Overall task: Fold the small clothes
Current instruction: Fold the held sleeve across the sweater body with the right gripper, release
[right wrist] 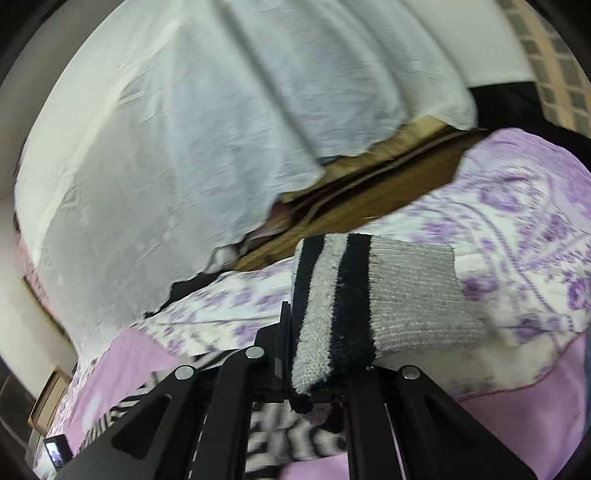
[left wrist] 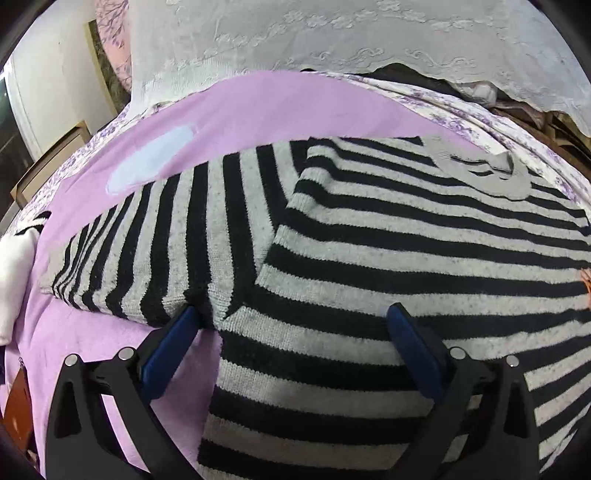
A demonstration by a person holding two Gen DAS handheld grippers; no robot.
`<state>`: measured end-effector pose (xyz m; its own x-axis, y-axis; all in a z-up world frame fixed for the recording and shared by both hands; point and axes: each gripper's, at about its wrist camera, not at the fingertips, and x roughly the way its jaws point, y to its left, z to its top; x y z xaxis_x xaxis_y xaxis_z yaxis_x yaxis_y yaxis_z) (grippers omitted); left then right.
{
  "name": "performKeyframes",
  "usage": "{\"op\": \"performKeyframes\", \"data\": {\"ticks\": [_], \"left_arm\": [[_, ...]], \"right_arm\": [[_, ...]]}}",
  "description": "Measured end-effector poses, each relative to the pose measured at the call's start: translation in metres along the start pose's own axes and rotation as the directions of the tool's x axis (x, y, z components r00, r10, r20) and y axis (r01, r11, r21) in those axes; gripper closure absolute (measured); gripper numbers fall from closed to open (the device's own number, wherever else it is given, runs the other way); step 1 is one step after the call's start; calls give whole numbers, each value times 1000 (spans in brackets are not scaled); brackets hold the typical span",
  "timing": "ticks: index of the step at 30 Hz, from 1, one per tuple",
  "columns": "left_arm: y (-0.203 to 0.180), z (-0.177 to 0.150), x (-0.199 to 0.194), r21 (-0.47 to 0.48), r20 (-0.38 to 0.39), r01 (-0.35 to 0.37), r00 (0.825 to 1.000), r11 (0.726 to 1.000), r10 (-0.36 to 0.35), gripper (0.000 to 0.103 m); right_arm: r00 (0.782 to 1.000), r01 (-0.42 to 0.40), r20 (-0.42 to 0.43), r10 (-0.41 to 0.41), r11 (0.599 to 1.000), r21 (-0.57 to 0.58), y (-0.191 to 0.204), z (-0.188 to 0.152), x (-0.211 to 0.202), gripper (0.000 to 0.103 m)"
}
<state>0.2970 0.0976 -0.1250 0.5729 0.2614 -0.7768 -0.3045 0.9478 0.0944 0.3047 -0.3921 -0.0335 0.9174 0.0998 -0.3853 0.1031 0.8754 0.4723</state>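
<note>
A grey and black striped sweater point(left wrist: 369, 236) lies flat on a lilac cloth point(left wrist: 236, 107), one sleeve point(left wrist: 155, 240) folded out to the left, its grey collar point(left wrist: 491, 170) at the far right. My left gripper point(left wrist: 291, 317) is open, its blue pads point(left wrist: 173, 343) low over the sweater near the armpit. My right gripper point(right wrist: 325, 354) is shut on the other sleeve's end, whose grey ribbed cuff point(right wrist: 413, 291) sticks out above the bed. The rest of the sweater point(right wrist: 291, 432) shows blurred below it.
A floral purple bedsheet point(right wrist: 517, 229) lies under the lilac cloth. A white lace cover point(left wrist: 332, 33) hangs at the back over brown bedding point(right wrist: 369, 184). A white folded item point(left wrist: 14, 273) lies at the left edge. A wooden frame point(left wrist: 55, 155) stands beside the bed.
</note>
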Motion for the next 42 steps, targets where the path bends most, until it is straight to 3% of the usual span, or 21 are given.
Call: {"op": "performKeyframes", "data": {"ticks": [7, 12, 17, 24, 29, 31, 32, 34, 35, 42], "left_arm": [[32, 5, -19, -91, -11, 61, 998, 994, -62, 4], [73, 17, -36, -205, 54, -22, 998, 979, 33, 4], [100, 21, -34, -309, 28, 46, 999, 950, -39, 4], [94, 17, -41, -287, 43, 45, 998, 957, -34, 4], [94, 18, -33, -293, 23, 38, 999, 955, -32, 4], [93, 18, -28, -291, 8, 31, 1000, 956, -30, 4], [92, 18, -26, -289, 2, 29, 1000, 957, -29, 4], [90, 18, -23, -279, -8, 21, 1000, 960, -24, 4], [89, 18, -21, -272, -12, 12, 1000, 962, -15, 4], [86, 17, -16, -255, -26, -12, 1000, 967, 6, 4]], "right_arm": [[999, -29, -20, 28, 995, -92, 74, -9, 7, 96], [998, -52, -39, 46, 988, -147, 111, -23, 13, 96], [994, -94, -70, 83, 979, -182, 149, -39, 19, 96], [982, -144, -152, 109, 960, -242, 193, -77, 37, 96], [966, -130, -258, 33, 921, -366, 218, -126, 64, 95], [946, -129, -322, -19, 893, -430, 224, -150, 78, 93], [933, -135, -357, -43, 879, -458, 226, -161, 85, 91], [890, -175, -449, -83, 846, -503, 229, -185, 98, 67], [881, -189, -465, -90, 834, -519, 232, -193, 97, 53], [895, -298, -446, 21, 772, -562, 241, -182, 43, 32]]}}
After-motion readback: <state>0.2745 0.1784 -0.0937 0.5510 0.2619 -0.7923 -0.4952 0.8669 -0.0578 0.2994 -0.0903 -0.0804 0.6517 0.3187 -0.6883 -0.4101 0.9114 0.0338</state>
